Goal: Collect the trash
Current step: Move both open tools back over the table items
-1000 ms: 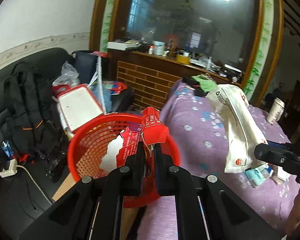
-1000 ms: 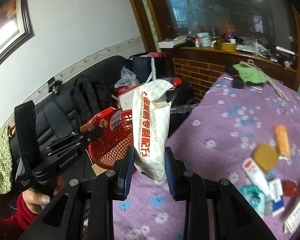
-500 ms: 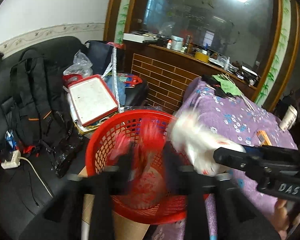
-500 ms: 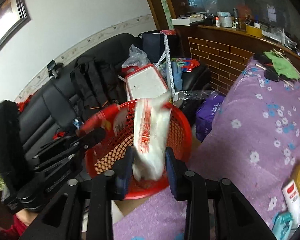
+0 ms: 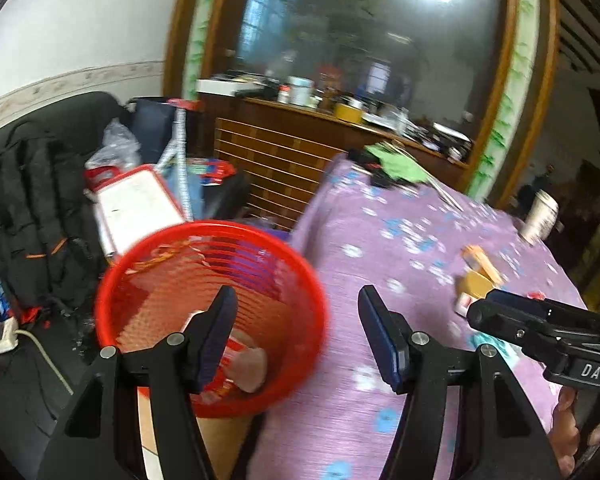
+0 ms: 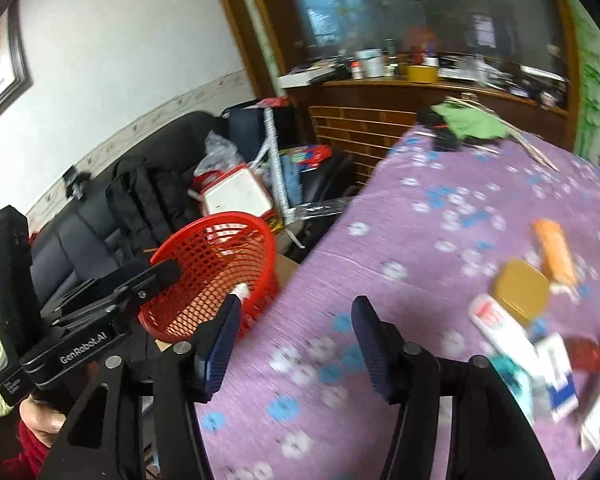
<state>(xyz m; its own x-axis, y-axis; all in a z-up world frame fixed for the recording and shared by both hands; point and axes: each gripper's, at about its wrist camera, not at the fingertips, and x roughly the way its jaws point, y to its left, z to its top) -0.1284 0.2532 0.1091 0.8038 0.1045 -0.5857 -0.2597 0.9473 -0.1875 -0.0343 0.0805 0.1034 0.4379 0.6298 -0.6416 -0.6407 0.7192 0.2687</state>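
A red mesh basket point(image 5: 312, 300) point(image 6: 256, 236) stands on a cardboard box beside the purple flowered table point(image 5: 400, 240) point(image 6: 440, 240). Red and white wrappers point(image 5: 240, 364) lie at its bottom, and a white packet point(image 6: 242, 290) shows inside it in the right wrist view. My left gripper point(image 5: 296, 336) hangs over the basket's near right rim, its jaws opening with nothing between them. My right gripper point(image 6: 294, 340) is over the table's left edge, its jaws opening too, holding nothing. Several pieces of trash remain on the table: an orange packet point(image 6: 554, 252), a yellow box point(image 6: 520, 292), a white tube point(image 6: 500, 328).
A black sofa point(image 6: 100, 216) with a backpack point(image 5: 32, 208), bags and a white tray point(image 5: 136, 208) fills the left side. A brick-faced counter point(image 5: 276, 160) stands behind. A paper cup point(image 5: 542, 216) and green cloth point(image 6: 468, 122) sit on the table's far part.
Both grippers swung over the basket, let go of the red wrapper and the white packet into it, and opened. Both views have since shifted right, toward the table.
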